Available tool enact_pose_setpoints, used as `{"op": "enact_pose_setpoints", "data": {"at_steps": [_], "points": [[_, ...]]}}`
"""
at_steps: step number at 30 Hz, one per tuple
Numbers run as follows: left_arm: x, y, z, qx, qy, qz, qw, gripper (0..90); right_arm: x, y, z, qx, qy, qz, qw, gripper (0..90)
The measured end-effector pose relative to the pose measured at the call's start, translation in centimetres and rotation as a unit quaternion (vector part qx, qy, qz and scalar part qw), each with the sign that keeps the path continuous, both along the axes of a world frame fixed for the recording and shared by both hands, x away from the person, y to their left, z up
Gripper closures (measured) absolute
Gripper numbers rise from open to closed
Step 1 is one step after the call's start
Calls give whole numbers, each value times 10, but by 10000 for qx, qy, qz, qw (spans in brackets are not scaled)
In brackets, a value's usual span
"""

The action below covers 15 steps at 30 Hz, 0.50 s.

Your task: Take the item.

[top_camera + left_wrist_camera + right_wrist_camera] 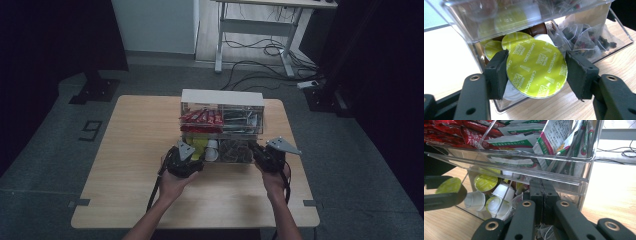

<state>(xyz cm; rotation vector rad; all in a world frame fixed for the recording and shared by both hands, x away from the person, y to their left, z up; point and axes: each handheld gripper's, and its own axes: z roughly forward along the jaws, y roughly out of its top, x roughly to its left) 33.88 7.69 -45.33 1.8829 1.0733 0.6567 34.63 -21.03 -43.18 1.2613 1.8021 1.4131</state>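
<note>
Nearest the lens in the left gripper view, the left gripper [536, 68] has its black padded jaws clamped on the rim of a coffee capsule [537, 68]: round, glossy yellow-green foil lid printed "CAPPUCCINO", white plastic cup mostly hidden behind the lid. The capsule sits just at the mouth of the lower left compartment of a clear acrylic organiser [464, 22], above the pale wood-grain worktop [446, 57]. Behind it lie more capsules, partly masked by reflections on the acrylic. The neighbouring compartment holds translucent mesh tea bags [584, 37] with dark contents, cut off by the frame edge. In the right gripper view, the right gripper [541, 202] has its jaws pressed flat together, nothing between them, tips against the organiser's front; what lies behind them is unclear. The upper tier holds red sachets [454, 132] and white-green packets [556, 137], print illegible.
</note>
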Motion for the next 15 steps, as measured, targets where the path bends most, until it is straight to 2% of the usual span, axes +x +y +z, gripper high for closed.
{"op": "enact_pose_setpoints", "data": {"at_steps": [15], "points": [[-5, 14, 8, -92, -4, 30, 10000, 383, 0, -1, 0, -6, 4, -31, 10000, 885]]}}
